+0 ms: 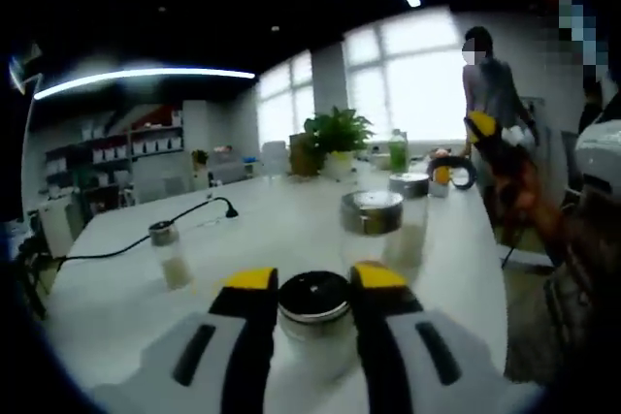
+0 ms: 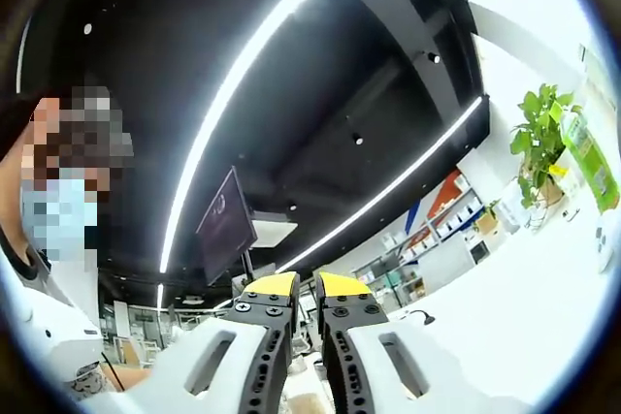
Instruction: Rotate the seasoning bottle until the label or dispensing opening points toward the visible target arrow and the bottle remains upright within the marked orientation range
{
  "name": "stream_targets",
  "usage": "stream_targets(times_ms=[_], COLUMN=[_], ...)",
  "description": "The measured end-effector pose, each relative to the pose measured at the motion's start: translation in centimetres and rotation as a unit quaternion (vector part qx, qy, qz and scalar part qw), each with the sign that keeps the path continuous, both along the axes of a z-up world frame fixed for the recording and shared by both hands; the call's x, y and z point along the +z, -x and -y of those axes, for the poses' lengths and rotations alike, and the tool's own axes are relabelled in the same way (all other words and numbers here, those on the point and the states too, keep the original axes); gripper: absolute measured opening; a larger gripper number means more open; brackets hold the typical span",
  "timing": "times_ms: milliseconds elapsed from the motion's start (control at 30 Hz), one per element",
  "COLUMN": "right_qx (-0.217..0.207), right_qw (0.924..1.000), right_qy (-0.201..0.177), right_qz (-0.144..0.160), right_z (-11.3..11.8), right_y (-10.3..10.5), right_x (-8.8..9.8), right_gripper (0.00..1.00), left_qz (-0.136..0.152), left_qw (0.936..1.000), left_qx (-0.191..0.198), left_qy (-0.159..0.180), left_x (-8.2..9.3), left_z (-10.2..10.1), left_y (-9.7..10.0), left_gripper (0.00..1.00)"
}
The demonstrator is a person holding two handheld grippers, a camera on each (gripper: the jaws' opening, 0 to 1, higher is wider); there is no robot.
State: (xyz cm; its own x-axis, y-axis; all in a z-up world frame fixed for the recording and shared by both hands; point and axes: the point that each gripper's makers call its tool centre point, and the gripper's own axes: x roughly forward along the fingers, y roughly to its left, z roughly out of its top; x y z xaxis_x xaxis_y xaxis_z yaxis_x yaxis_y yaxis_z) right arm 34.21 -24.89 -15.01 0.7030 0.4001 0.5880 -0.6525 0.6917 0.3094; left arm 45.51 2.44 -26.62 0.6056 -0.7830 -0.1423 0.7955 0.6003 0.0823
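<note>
Left gripper (image 1: 314, 283) — jaws spread to either side of a seasoning bottle (image 1: 313, 309) with a dark, metal-rimmed cap, standing upright on the white table (image 1: 262, 239). The yellow-tipped inner faces sit right against the cap's rim on both sides, so the bottle appears pinched between them. No label or arrow can be made out.

Beyond it on the table: a larger jar (image 1: 374, 225) with a silver lid just behind and to the right, a second lidded jar (image 1: 410, 191) farther back, and a small shaker (image 1: 170, 254) well off to the left beside a black cable (image 1: 155, 235). A potted plant (image 1: 335, 138) stands at the far end; a person (image 1: 490, 89) stands by the window.

Right gripper (image 2: 297, 290) — tilted up toward the dark ceiling and a long light strip (image 2: 252, 75). Jaws nearly together, a narrow gap between the yellow tips, nothing in it. A hanging monitor (image 2: 226, 225) shows behind them.
</note>
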Motion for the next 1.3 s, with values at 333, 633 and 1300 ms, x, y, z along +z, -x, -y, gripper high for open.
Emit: stream_targets(times_ms=[333, 633, 1300], right_qx=[0.005, 0.011, -0.012], right_qw=[1.0000, 0.9997, 0.9995], right_qy=[0.006, 0.014, -0.004], right_qz=[0.000, -0.014, -0.027], right_z=[-0.7, -1.1, 0.0], right_y=[0.4, 1.1, 3.1], right_x=[0.2, -0.2, -0.7], right_gripper=[0.05, 0.05, 0.05], left_qz=[-0.018, -0.021, -0.022], left_qw=[0.9948, 0.9807, 0.9588], left_qx=[-0.100, -0.194, -0.283], left_qy=[0.004, -0.014, -0.006], left_x=[-0.1, -0.3, -0.4], left_z=[0.2, 0.6, 0.7], left_y=[0.2, 0.6, 1.1], left_gripper=[0.31, 0.32, 0.31])
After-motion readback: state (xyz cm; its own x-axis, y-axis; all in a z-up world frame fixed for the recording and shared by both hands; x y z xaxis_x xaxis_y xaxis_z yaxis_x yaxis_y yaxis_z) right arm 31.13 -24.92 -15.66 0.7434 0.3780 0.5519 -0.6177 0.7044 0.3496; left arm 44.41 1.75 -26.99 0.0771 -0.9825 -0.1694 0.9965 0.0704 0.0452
